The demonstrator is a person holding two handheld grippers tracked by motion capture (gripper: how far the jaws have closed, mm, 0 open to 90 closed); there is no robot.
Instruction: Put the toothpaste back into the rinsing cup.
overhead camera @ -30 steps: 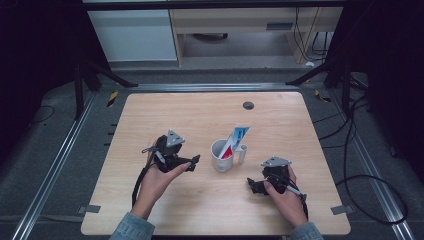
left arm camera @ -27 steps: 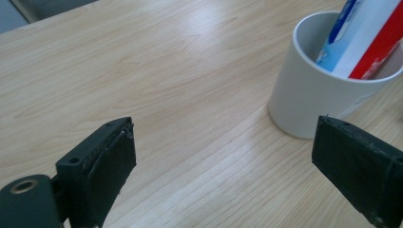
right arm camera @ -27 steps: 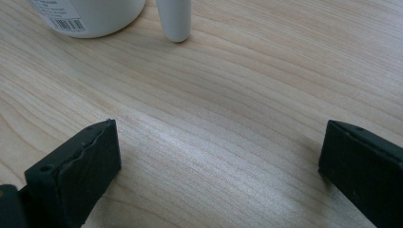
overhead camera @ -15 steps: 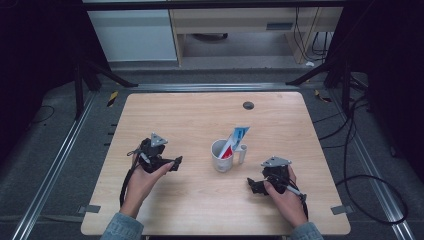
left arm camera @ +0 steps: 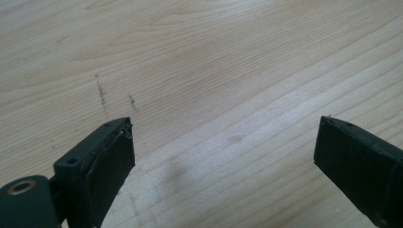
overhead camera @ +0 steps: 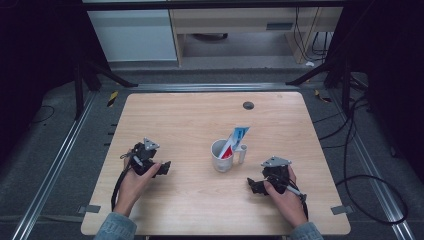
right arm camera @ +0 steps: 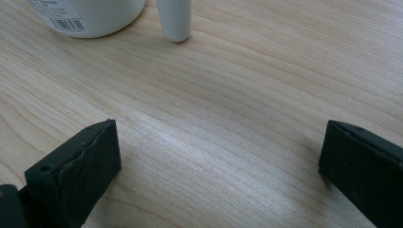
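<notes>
A white mug (overhead camera: pixel 222 155) stands near the middle of the wooden table (overhead camera: pixel 200 120), its handle (overhead camera: pixel 242 152) to the right. A red, white and blue toothpaste tube (overhead camera: pixel 235 140) leans out of it. My left gripper (overhead camera: pixel 165 168) rests low on the table left of the mug, open, with bare wood between its jaws (left arm camera: pixel 223 142). My right gripper (overhead camera: pixel 251 186) sits at the front right, open and empty (right arm camera: pixel 218 147). The right gripper view has the mug's base (right arm camera: pixel 90 16) and handle (right arm camera: pixel 175 21) just ahead.
A small dark round hole (overhead camera: pixel 248 105) marks the table's far side. Metal rails (overhead camera: pixel 65 145) flank the table, and cables (overhead camera: pixel 360 165) lie on the floor at the right. White and wooden cabinets (overhead camera: pixel 150 35) stand beyond the far edge.
My left gripper has drawn back from the mug toward the left and nearer the front edge. The right gripper has stayed in place.
</notes>
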